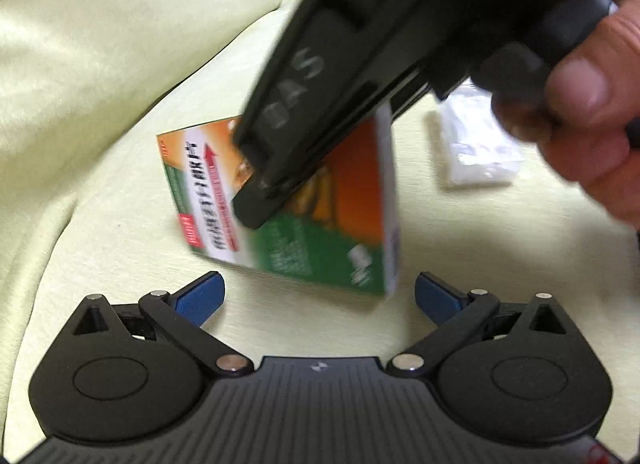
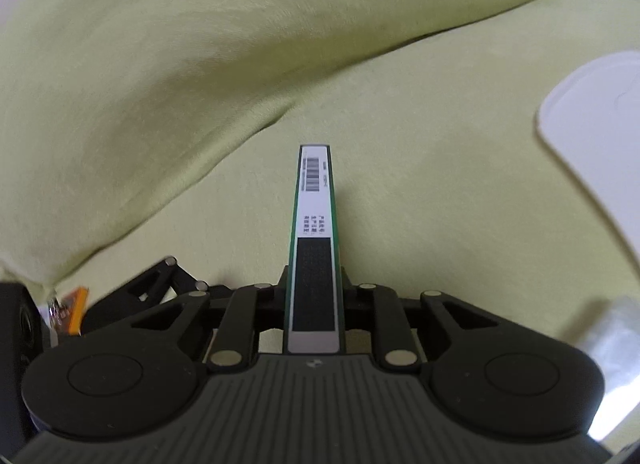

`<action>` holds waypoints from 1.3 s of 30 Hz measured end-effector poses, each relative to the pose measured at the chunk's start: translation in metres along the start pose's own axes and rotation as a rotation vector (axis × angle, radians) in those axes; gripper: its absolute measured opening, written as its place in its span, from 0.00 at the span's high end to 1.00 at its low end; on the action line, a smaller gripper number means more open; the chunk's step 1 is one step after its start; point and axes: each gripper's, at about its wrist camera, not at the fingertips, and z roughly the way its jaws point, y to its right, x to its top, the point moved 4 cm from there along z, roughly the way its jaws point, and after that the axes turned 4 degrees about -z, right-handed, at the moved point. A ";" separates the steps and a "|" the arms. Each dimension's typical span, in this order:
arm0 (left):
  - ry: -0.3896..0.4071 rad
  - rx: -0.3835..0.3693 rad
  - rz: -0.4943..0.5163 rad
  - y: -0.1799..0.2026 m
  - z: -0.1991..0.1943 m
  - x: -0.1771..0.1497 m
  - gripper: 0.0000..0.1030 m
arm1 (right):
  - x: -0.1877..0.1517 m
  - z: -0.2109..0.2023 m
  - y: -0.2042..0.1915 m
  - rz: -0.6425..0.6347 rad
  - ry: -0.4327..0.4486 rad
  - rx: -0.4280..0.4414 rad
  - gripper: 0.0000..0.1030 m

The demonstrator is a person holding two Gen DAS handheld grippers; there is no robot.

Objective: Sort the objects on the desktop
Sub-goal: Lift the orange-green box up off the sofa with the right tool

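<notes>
Across the pale yellow-green cloth [image 1: 100, 200] that covers the table, things are seen as follows. Along the left side the cloth is bunched into a thick fold [image 1: 80, 32]. Lower down, the left tongs [image 1: 320, 296] are held spread wide, their blue pads [image 1: 202, 296] apart and nothing between them. Just beyond them a flat green and orange box [image 1: 320, 240] is held on edge, pinched by the right tongs [image 1: 260, 200], which reach down from the upper right; from the right wrist view the box's narrow white side with its barcode [image 2: 316, 180] is seen pressed between the black fingers. Whether the box touches the cloth cannot be told. Farther right, a clear plastic packet [image 1: 476, 144] lies on the cloth. At the right edge a hand [image 1: 592, 116] is wrapped around the right tongs' handle. From the right wrist view a white lid-like piece [image 2: 596, 124] is seen at the right.
</notes>
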 end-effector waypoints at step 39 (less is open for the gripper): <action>-0.084 -0.152 0.408 0.056 0.000 0.017 0.01 | -0.070 -0.042 0.013 -0.194 -0.268 0.016 0.81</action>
